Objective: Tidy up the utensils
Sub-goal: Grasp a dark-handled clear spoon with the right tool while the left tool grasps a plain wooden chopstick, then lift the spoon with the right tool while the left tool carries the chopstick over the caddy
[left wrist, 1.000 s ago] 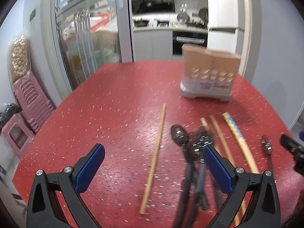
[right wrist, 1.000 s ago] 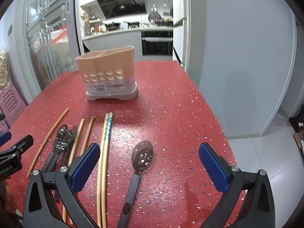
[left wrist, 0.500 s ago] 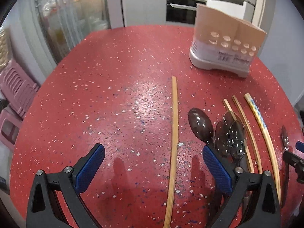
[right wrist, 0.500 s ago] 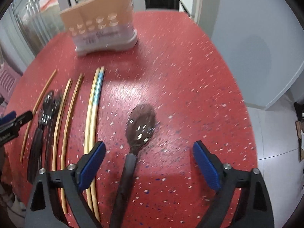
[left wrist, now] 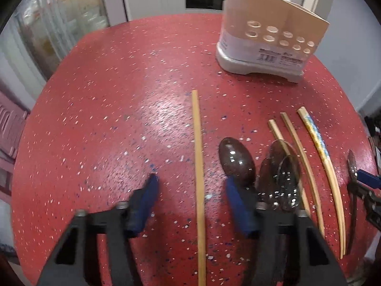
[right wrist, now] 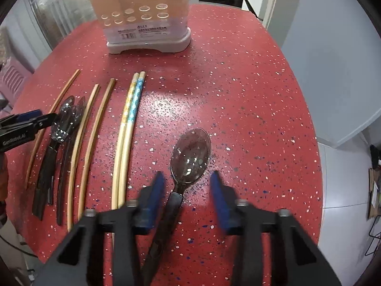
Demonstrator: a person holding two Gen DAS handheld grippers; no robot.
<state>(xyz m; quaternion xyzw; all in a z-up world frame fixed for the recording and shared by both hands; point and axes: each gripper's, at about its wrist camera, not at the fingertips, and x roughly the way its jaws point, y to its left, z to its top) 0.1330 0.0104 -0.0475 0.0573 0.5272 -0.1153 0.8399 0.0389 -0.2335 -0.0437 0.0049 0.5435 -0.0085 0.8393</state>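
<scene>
Fingers [left wrist: 147, 202] of the left gripper [left wrist: 190, 205] are spread apart, blue pads low over the red tabletop [left wrist: 107, 109], one each side of a single plain chopstick [left wrist: 198, 166] that runs straight up between them w/o touching either. Nothing gripped. Just right of the right-hand pad lies a dark see-through spoon [left wrist: 235, 159], bowl up; beside it a clump of more dark spoons [left wrist: 281, 174], bowls overlapping, handles hidden under the gripper body. Further right: two plain chopsticks [left wrist: 300, 147], then a patterned pair [left wrist: 319, 147] w/ blue-and-yellow tops lying side by side.

Right gripper [right wrist: 188, 197] is also open, holding nothing, fingers [right wrist: 154, 197] straddling the neck of a lone dark spoon [right wrist: 190, 155], approx where bowl meets handle; can't tell if the pads touch it. Spoon lies flat, bowl pointing away, handle running back under the gripper. To its left the patterned pair, then the two plain chopsticks, then the spoon clump, w/ the left gripper's tip showing at the frame's left edge.

Beyond all the utensils, at the far side of the tabletop, stands the holder [right wrist: 142, 16]: tan upright box w/ rows of round holes, white label, grey base. Well apart from both grippers. Utensils all lie on the tabletop; holder's inside isn't visible.
</scene>
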